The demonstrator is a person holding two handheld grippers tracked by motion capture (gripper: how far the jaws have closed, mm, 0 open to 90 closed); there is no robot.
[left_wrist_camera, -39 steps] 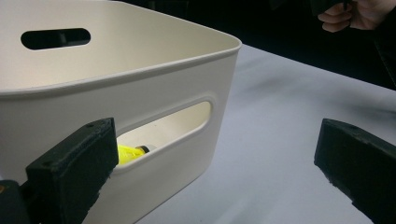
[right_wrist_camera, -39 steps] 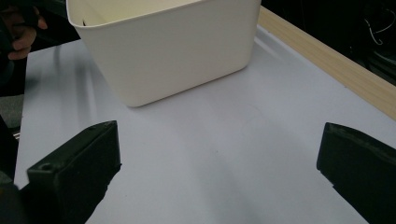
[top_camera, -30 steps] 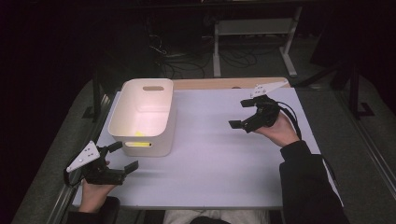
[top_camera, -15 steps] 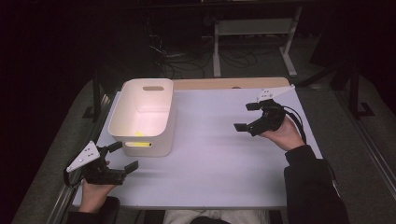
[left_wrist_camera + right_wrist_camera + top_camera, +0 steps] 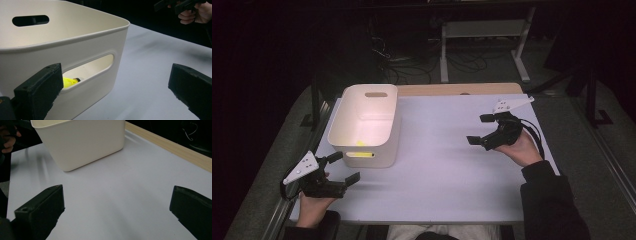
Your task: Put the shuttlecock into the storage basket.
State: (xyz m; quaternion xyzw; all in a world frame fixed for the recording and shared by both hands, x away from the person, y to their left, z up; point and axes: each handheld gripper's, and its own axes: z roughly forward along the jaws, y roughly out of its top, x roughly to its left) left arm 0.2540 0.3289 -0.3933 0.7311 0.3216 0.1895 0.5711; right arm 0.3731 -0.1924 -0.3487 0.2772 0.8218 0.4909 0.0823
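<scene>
1. The right claw [image 5: 482, 129] has drifted toward 5 o'clock since a second ago, away from the counter's far edge; the left claw [image 5: 343, 167] has stayed put.
2. Both claws are spread wide and hold nothing.
3. The white bin [image 5: 364, 125] stands at 10 o'clock on the counter [image 5: 442, 175], with a yellow object [image 5: 68, 82] lying inside, seen through its handle slot.
4. The left claw hovers at the bin's 7 o'clock, near it; the right hangs well apart at 3 o'clock.

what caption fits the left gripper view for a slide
Open left gripper faces the handle slot of a cream bin, a yellow item visible inside.
</scene>
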